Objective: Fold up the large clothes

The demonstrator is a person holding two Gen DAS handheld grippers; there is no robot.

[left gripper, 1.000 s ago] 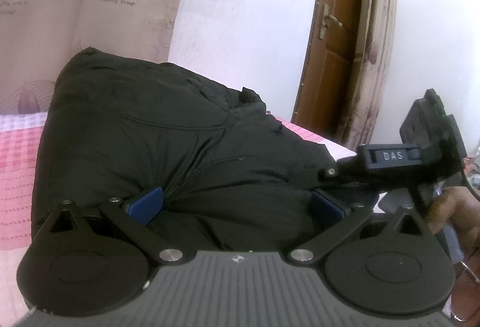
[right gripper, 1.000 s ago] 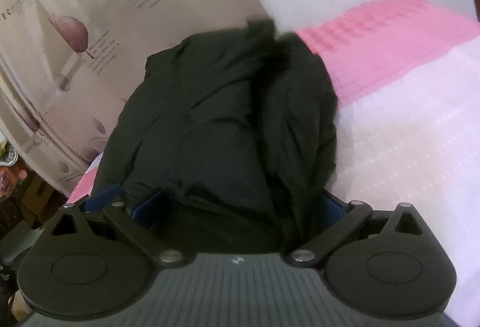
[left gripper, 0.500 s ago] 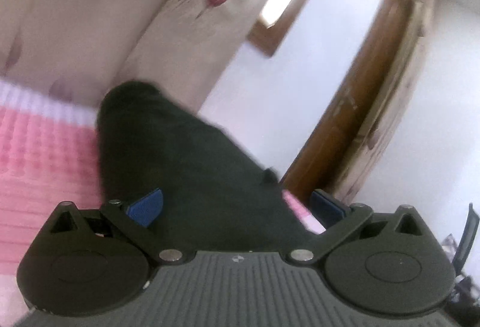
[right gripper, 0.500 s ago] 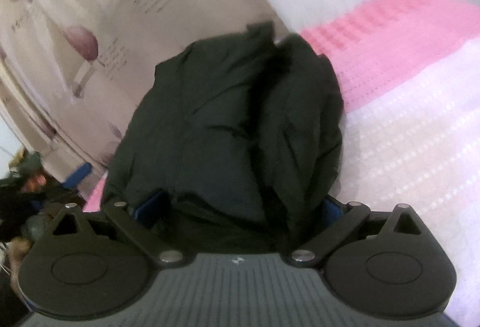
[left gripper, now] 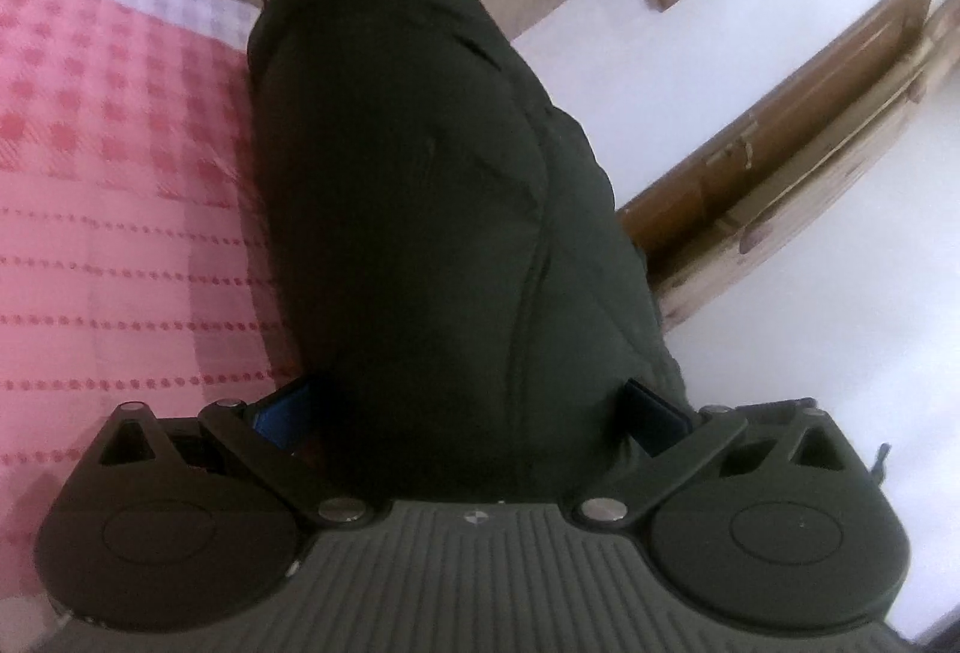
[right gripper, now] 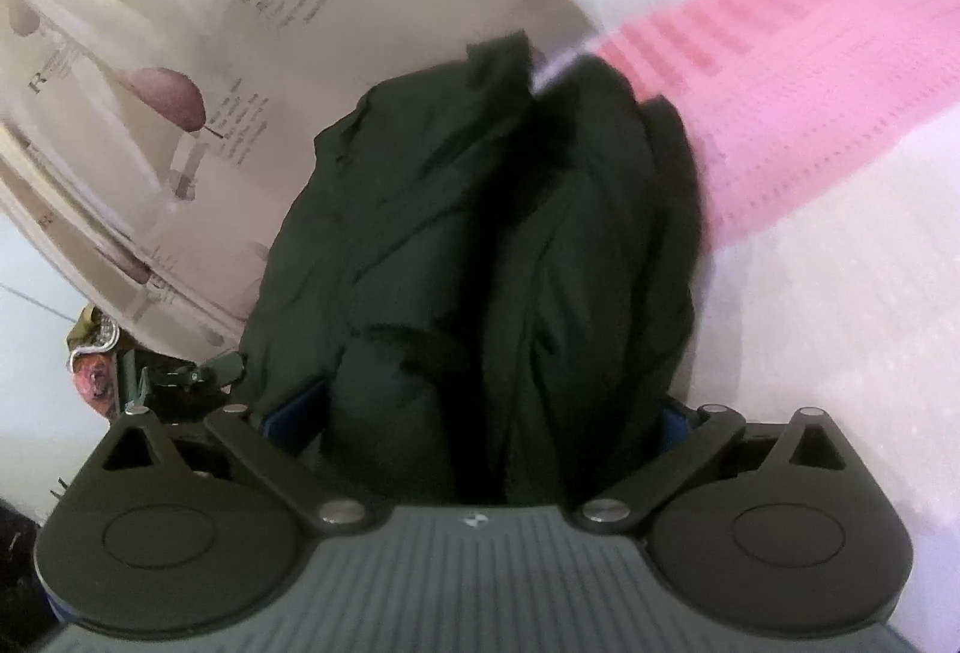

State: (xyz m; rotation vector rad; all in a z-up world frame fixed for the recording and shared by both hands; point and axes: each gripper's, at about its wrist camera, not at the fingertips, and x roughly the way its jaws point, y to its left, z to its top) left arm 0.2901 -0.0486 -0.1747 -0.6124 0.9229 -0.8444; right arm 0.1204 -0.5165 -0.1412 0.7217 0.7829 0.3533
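The left hand-held gripper (left gripper: 468, 413) is rolled to one side, so the bed and the wall run on a slant in its view; its two blue-padded fingers (left gripper: 285, 413) stand wide, pressed against a thick bundle of the dark jacket (left gripper: 432, 161) that fills the gap between them. The right hand-held gripper (right gripper: 480, 413) is likewise tilted, its blue pads (right gripper: 297, 407) clamped on a bunched, doubled-up part of the same jacket (right gripper: 480, 233). From both grippers the jacket stretches away as a long padded mass, its far end reaching the edge of the bed (left gripper: 120, 173) near the curtain (right gripper: 150, 53). The jacket is matte, puffy and quilted, with stitched seams and deep folds. The bed cover is pink and white with a woven check and rows of small dots. The curtain is pale beige, printed with purple leaf shapes and lines of text. A brown wooden door (left gripper: 810, 113) stands against the white wall.
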